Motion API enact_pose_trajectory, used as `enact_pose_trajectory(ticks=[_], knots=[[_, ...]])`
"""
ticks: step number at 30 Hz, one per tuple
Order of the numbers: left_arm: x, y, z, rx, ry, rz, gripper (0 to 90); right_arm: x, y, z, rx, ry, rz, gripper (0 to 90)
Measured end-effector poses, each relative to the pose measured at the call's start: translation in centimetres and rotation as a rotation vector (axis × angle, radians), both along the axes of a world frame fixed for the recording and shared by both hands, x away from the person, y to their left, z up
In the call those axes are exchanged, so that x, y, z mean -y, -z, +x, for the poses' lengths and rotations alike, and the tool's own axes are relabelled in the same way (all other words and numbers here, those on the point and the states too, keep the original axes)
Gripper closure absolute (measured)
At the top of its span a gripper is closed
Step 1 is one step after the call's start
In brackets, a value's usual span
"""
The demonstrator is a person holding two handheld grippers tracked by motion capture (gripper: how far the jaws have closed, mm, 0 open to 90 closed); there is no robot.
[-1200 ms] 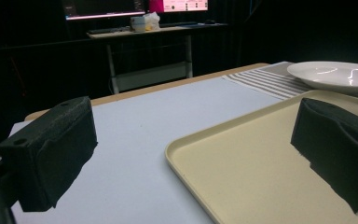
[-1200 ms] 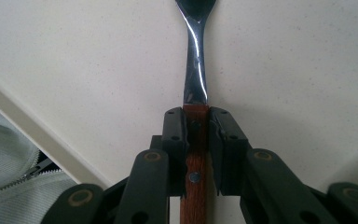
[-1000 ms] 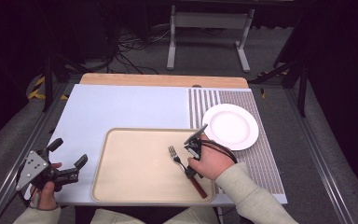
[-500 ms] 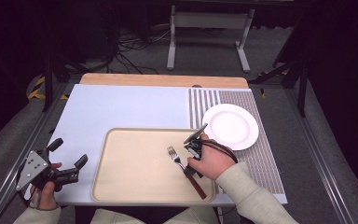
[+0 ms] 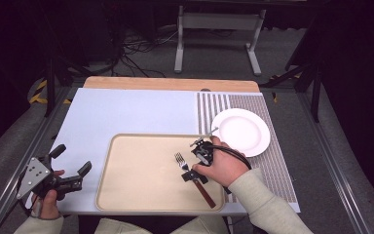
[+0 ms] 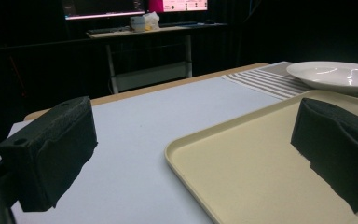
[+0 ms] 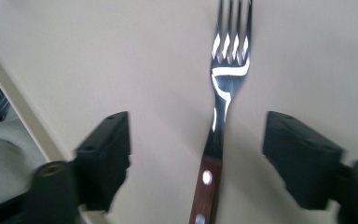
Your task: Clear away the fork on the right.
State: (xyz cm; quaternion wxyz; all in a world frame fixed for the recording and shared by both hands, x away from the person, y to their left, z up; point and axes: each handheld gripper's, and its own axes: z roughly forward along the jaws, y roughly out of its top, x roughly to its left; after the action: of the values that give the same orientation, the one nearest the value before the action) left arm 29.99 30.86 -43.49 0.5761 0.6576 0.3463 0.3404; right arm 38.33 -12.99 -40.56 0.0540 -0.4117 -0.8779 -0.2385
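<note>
Dark room, grey floor (image 5: 141, 73) (cables (image 5: 131, 48) trailing), metal stand (image 5: 216, 22), lit monitors (image 6: 105, 7) behind

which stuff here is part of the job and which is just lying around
In the job:
- fork, lying on the tray
- right gripper, jaws just opened, standing either side of the fork

Lying about:
- white plate
- striped mat
- left gripper, open at the table's edge

The fork (image 5: 189, 171) has a steel head with four tines and a dark wooden handle with rivets. It lies flat on the beige tray (image 5: 141, 180), right of centre, with the tines toward 11 o'clock and the handle toward 5 o'clock.
</note>
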Motion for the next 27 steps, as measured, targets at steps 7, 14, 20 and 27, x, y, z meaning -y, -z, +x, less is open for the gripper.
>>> enact_pose_trajectory(ticks=[7,14,20,27], knots=[[0.0,0.0,0.0,-0.001,-0.001,-0.001,0.6,-0.5,-0.5,0.4,0.128,-0.112,0.038,15.1],[-0.1,0.0,0.0,-0.001,-0.001,-0.002,0.6,-1.1,-0.7,0.8,0.231,-0.230,0.052,22.6],[0.0,0.0,0.0,-0.001,-0.001,-0.001,0.6,-1.7,-0.6,1.2,0.309,-0.343,0.034,41.4],[-0.1,0.0,0.0,0.001,0.000,-0.003,0.6,-2.4,-0.5,1.6,0.373,-0.428,0.018,78.8]])
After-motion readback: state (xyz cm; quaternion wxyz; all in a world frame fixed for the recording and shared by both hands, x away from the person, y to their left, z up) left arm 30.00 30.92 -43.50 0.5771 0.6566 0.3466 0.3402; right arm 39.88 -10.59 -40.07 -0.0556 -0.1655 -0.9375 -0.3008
